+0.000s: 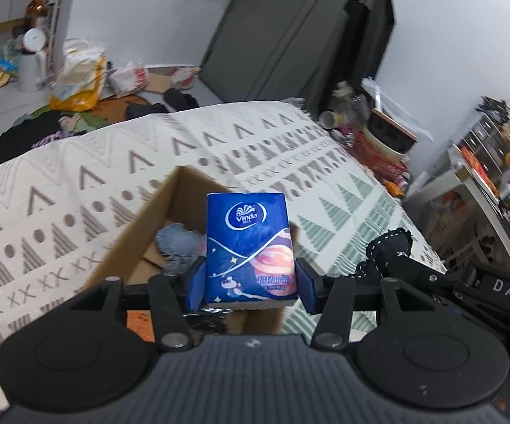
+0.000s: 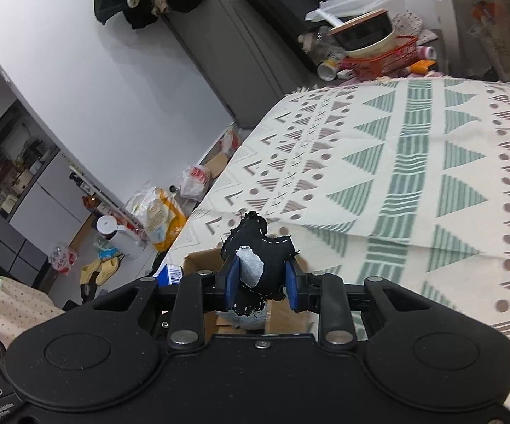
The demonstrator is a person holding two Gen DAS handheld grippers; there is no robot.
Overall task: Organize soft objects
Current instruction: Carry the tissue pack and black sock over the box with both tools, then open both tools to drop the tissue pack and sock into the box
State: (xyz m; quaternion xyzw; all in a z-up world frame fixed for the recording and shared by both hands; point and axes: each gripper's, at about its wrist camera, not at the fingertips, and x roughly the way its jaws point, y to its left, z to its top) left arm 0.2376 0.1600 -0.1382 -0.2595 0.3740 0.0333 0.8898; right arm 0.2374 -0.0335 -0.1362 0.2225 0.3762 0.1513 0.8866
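Black gripper housings fill the foreground of both wrist views. Between its blue pads the left gripper (image 1: 250, 282) clamps a blue tissue pack (image 1: 249, 247) upright, held over the open cardboard box (image 1: 138, 233). Alongside, the right gripper (image 2: 261, 282) is clenched on a black stitched fabric toy (image 2: 258, 258) with a pale tag, also just above the box's near edge. Inside the box lies what looks like a grey-blue soft item (image 1: 177, 243), though blur makes it hard to identify. By these views, sorting appears well under way: one piece is boxed, two more are carried and still to be dropped in. Around the box, the patterned blanket (image 2: 414, 162) spreads bare and wide, giving both hands open room. Its far edges fall toward a cluttered floor of bags (image 1: 78, 77) and a crowded side shelf (image 1: 495, 162).
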